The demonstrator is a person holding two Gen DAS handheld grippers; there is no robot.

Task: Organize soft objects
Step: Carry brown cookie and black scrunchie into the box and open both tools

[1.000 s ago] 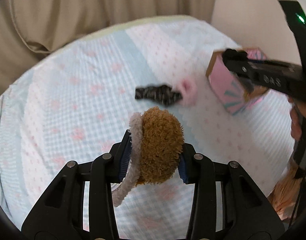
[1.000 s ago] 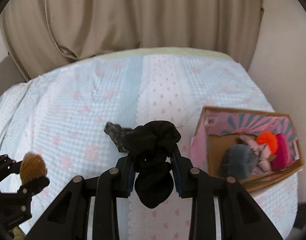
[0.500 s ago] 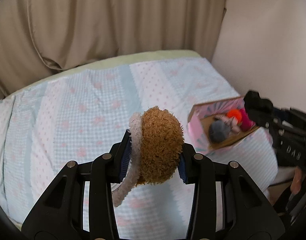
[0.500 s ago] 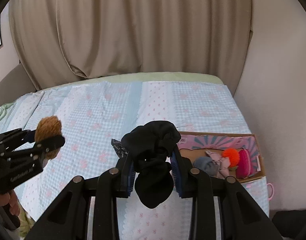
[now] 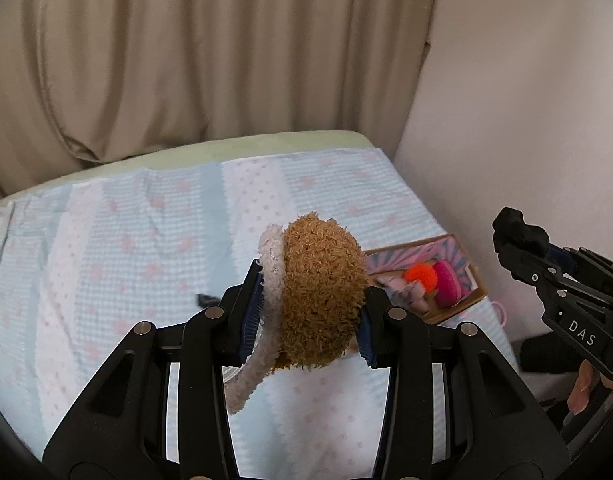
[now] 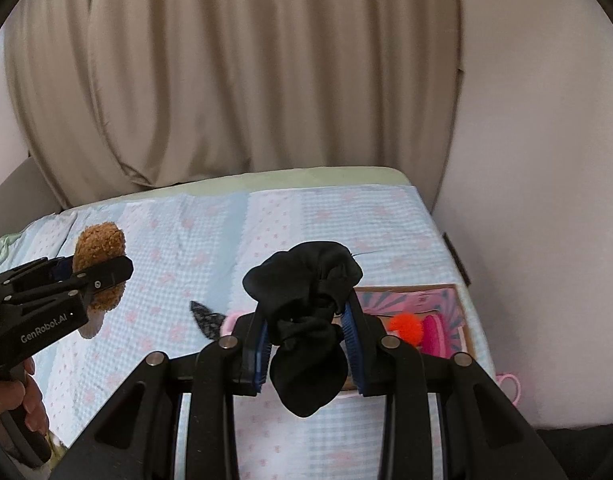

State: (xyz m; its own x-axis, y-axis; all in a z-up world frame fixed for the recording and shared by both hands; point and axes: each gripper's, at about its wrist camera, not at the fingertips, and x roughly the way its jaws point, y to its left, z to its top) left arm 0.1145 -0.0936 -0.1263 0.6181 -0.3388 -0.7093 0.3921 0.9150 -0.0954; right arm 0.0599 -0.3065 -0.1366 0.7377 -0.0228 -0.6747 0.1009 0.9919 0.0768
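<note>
My left gripper (image 5: 308, 320) is shut on a brown fuzzy plush piece (image 5: 322, 292) with a pale fuzzy strip hanging from it; it is held high above the bed and also shows in the right wrist view (image 6: 100, 264). My right gripper (image 6: 308, 344) is shut on a black fabric scrunchie (image 6: 306, 320), also held above the bed; it shows at the right edge of the left wrist view (image 5: 518, 236). An open pink cardboard box (image 5: 458, 240) at the bed's right edge holds an orange pom-pom (image 5: 422, 274), a magenta item (image 5: 446, 284) and other soft things.
The bed has a light blue and pink patterned cover (image 5: 126, 248). A dark patterned cloth (image 6: 206, 316) and a pink fuzzy item (image 6: 230, 324) lie on it left of the box. A pink loop (image 6: 510, 384) hangs at the bed's right edge. Beige curtains (image 5: 206, 60) hang behind, a wall (image 5: 526, 100) stands at the right.
Both grippers have risen and drawn back from the bed with their objects still held. The box now looks smaller and farther below.
</note>
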